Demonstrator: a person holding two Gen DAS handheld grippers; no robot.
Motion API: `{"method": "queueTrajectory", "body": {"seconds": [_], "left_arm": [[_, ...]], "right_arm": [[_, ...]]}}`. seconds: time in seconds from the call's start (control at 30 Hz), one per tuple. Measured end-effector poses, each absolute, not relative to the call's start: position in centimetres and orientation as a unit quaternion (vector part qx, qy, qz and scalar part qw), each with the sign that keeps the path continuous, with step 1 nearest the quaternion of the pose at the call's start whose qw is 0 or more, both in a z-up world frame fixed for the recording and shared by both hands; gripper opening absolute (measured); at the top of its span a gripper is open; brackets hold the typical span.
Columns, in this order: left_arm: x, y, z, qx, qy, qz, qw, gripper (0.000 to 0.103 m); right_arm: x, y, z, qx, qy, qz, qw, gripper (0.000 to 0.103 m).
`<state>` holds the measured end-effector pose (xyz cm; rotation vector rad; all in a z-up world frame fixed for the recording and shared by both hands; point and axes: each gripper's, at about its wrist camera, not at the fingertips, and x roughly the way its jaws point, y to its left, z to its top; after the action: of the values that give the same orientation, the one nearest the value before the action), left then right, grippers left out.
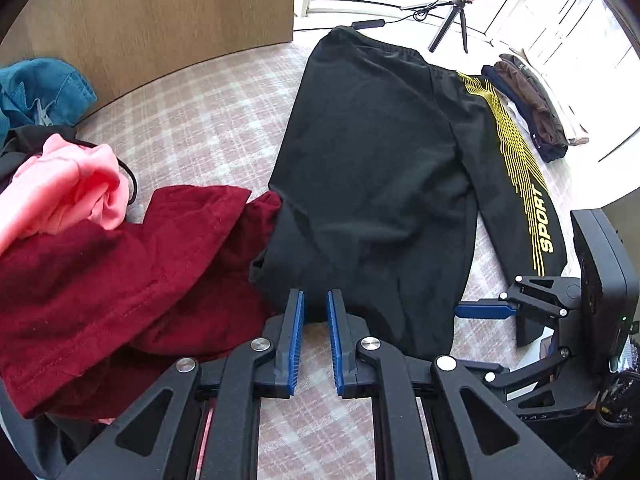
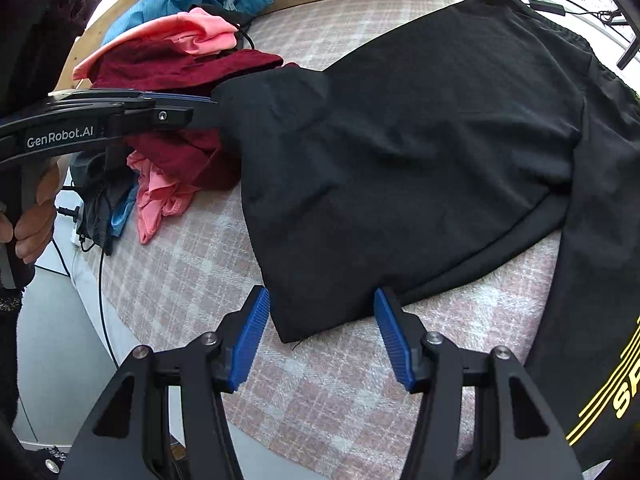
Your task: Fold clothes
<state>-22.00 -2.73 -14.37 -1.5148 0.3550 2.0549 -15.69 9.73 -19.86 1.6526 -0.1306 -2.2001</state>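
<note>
Black sport trousers (image 1: 372,168) with a yellow "SPORT" stripe lie spread on the plaid surface, one leg folded over; they also show in the right wrist view (image 2: 400,152). My left gripper (image 1: 315,308) has its jaws a narrow gap apart at the near hem, with black cloth between the tips. In the right wrist view the left gripper (image 2: 200,108) reaches the trousers' left edge. My right gripper (image 2: 322,312) is open, its blue pads astride the near corner of the folded leg. It shows at the right edge of the left wrist view (image 1: 486,312).
A heap of clothes lies at the left: dark red (image 1: 100,280), pink (image 1: 60,192) and blue (image 1: 40,92). A stack of folded garments (image 1: 532,108) sits at the far right. A ring light on a tripod (image 1: 452,20) stands behind. A wooden panel (image 1: 160,12) rises at the back.
</note>
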Motion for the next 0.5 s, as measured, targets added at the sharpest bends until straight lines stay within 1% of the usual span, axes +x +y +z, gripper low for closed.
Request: {"method": "queueTrajectory", "body": {"seconds": [0.07, 0.1, 0.13, 0.17, 0.2, 0.27, 0.3, 0.33, 0.37, 0.4, 0.43, 0.47, 0.5], "left_arm": [[-22.2, -3.2, -15.0, -0.564, 0.146, 0.764, 0.276, 0.012], [-22.3, -3.4, -15.4, -0.564, 0.153, 0.764, 0.274, 0.012], [-22.3, -3.7, -15.7, -0.564, 0.160, 0.763, 0.273, 0.012], [-22.4, -3.9, -16.1, -0.564, 0.167, 0.762, 0.272, 0.014], [-22.5, -4.2, -16.4, -0.564, 0.174, 0.761, 0.270, 0.015], [-22.7, -4.6, -17.1, -0.563, 0.187, 0.759, 0.268, 0.015], [-23.4, -5.1, -17.1, -0.558, 0.197, 0.767, 0.247, 0.015], [-24.2, -5.6, -17.0, -0.560, 0.189, 0.770, 0.241, 0.015], [-24.9, -6.2, -16.8, -0.563, 0.178, 0.771, 0.238, 0.004], [-25.6, -6.8, -16.6, -0.566, 0.167, 0.773, 0.234, 0.002], [-26.3, -7.3, -16.5, -0.569, 0.156, 0.774, 0.231, 0.002], [-26.0, -7.2, -16.0, -0.560, 0.163, 0.776, 0.240, 0.002], [-25.2, -6.7, -15.6, -0.548, 0.179, 0.777, 0.254, 0.006]], "right_arm": [[-15.6, 8.7, -20.0, 0.581, -0.011, -0.793, 0.183, 0.054], [-15.5, 8.2, -20.0, 0.578, 0.012, -0.796, 0.178, 0.052], [-15.5, 8.0, -20.0, 0.576, 0.030, -0.798, 0.174, 0.036], [-15.5, 8.0, -19.9, 0.578, 0.038, -0.797, 0.171, 0.020], [-15.7, 8.3, -19.9, 0.581, 0.035, -0.795, 0.170, 0.004], [-16.3, 10.1, -19.2, 0.589, -0.018, -0.788, 0.176, 0.004], [-16.5, 11.2, -18.6, 0.587, -0.047, -0.789, 0.177, 0.004], [-16.7, 12.3, -17.9, 0.584, -0.076, -0.788, 0.179, 0.004], [-16.9, 13.3, -17.2, 0.579, -0.103, -0.787, 0.186, 0.004], [-17.1, 14.0, -16.6, 0.576, -0.126, -0.784, 0.193, 0.004], [-17.2, 14.5, -16.2, 0.575, -0.137, -0.783, 0.193, 0.004], [-17.3, 14.8, -15.8, 0.575, -0.142, -0.783, 0.191, 0.004], [-17.4, 15.1, -15.6, 0.575, -0.147, -0.781, 0.194, 0.004]]}}
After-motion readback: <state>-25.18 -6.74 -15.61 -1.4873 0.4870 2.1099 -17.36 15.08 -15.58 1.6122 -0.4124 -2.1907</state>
